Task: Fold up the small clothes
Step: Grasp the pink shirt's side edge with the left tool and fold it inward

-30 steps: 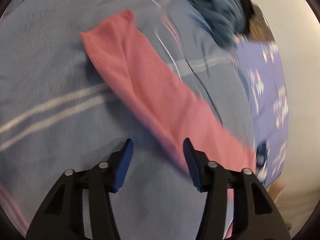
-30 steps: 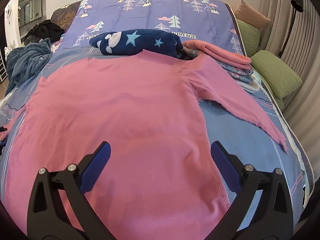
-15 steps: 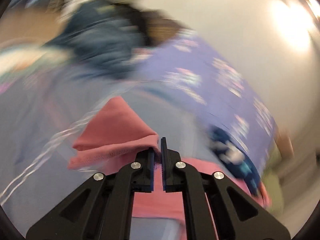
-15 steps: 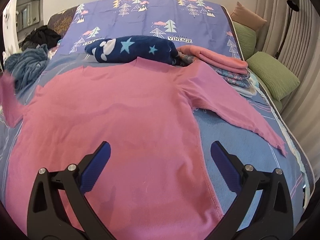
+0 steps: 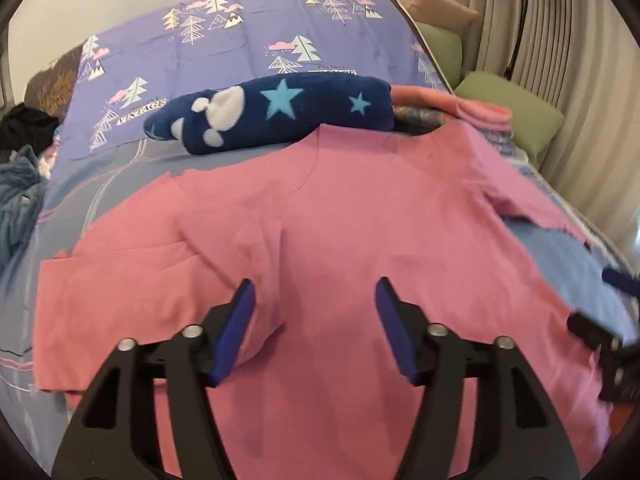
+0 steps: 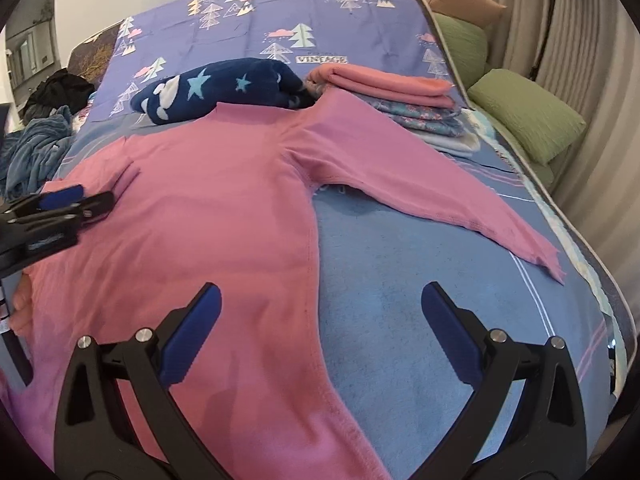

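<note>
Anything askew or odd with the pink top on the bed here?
Pink top lies lopsided: its left sleeve is folded in over the body, while the right sleeve sprawls outstretched across the blue blanket. Nothing looks damaged.

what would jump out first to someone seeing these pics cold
A large pink long-sleeved top lies spread flat across the blue bedspread, one sleeve folded in, the other stretched out to the right. Behind its collar lies a navy plush blanket roll with light blue stars, beside a stack of folded clothes. Both the left gripper and right gripper hover open above the top.
</note>
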Motion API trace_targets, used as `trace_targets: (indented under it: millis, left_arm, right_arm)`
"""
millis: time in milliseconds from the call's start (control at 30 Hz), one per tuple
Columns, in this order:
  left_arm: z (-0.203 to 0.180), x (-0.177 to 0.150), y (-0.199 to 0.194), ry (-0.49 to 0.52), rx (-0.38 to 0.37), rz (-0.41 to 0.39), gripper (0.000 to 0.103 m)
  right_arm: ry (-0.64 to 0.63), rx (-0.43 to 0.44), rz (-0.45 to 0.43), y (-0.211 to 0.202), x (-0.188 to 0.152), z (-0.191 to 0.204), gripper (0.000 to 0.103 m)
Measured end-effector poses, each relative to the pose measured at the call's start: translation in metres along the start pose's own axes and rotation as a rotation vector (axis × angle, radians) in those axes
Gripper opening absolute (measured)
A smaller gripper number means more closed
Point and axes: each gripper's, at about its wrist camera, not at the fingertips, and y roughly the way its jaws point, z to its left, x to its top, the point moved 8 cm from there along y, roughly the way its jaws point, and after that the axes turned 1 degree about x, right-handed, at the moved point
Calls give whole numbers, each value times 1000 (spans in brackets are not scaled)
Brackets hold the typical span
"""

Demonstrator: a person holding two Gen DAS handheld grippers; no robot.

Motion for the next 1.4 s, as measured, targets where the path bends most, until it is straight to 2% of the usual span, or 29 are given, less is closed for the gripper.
trace_targets:
  millis: [67, 133, 167, 200, 300, 400, 467, 567, 633, 700, 733, 800, 867, 900, 933, 1033, 1100, 1133, 1167, 1200, 1233, 1267, 1400]
  left_arm:
    - [16, 0, -20, -30, 33, -47, 78]
    - [38, -2, -37, -84, 75, -98, 89]
    - [49, -5, -47, -109, 101, -118, 90]
    - [64, -9, -55, -139, 137, -134, 91]
    - [108, -26, -67, -240, 238, -134, 93]
    - [144, -38, -68, -341, 304, -117, 93]
    - [164, -43, -66, -396, 361, -105, 93]
    - [173, -48, -59, -419, 362, -86, 93]
    - [173, -49, -58, -401, 349, -77, 93]
    - [171, -49, -58, -365, 374, -83, 93]
    - [170, -49, -58, -347, 380, -85, 93]
    - [165, -50, -59, -318, 361, -88, 93]
    - [159, -51, -57, -294, 350, -88, 93]
    - [157, -51, -57, -280, 348, -86, 93]
    - [155, -53, -56, -264, 344, -81, 93]
    - [156, -57, -49, -241, 365, -45, 98]
    - [160, -61, -45, -247, 397, -14, 98]
    - [163, -63, -44, -254, 408, -3, 98]
    - [168, -66, -42, -271, 422, 15, 98]
    - [173, -69, -40, -292, 434, 34, 98]
    - [176, -72, -38, -308, 442, 47, 98]
    - [181, -75, -36, -330, 446, 64, 98]
    - [188, -83, -31, -366, 446, 103, 98]
  right_arm:
    - [2, 45, -4, 2, 6, 5, 101]
    - [1, 126, -4, 3, 17, 17, 101]
    - [-5, 179, 6, 5, 23, 27, 98]
    - [-15, 230, 24, 6, 29, 38, 91]
    - [-92, 303, 53, 7, 44, 74, 74]
    - [-258, 298, 7, 5, 56, 121, 72]
    - [-332, 308, 8, 12, 61, 151, 72]
    - [-337, 391, 98, 38, 68, 193, 72]
    - [-305, 419, 145, 57, 77, 212, 66]
    - [-283, 414, 206, 79, 81, 227, 39]
    - [-277, 405, 236, 89, 81, 232, 35]
    - [-261, 377, 296, 107, 79, 239, 34]
    - [-209, 371, 311, 120, 83, 242, 32]
    - [-191, 374, 308, 120, 87, 242, 9]
    - [-156, 389, 289, 117, 95, 239, 5]
    - [-31, 451, 196, 91, 117, 217, 5]
    - [62, 438, 90, 67, 130, 182, 6]
    - [84, 423, 67, 63, 132, 170, 6]
    - [112, 395, 36, 56, 130, 150, 10]
    - [133, 366, 24, 54, 123, 127, 19]
    - [142, 347, 30, 55, 117, 114, 29]
    - [150, 328, 47, 59, 107, 101, 52]
    - [221, 296, 135, 77, 72, 52, 52]
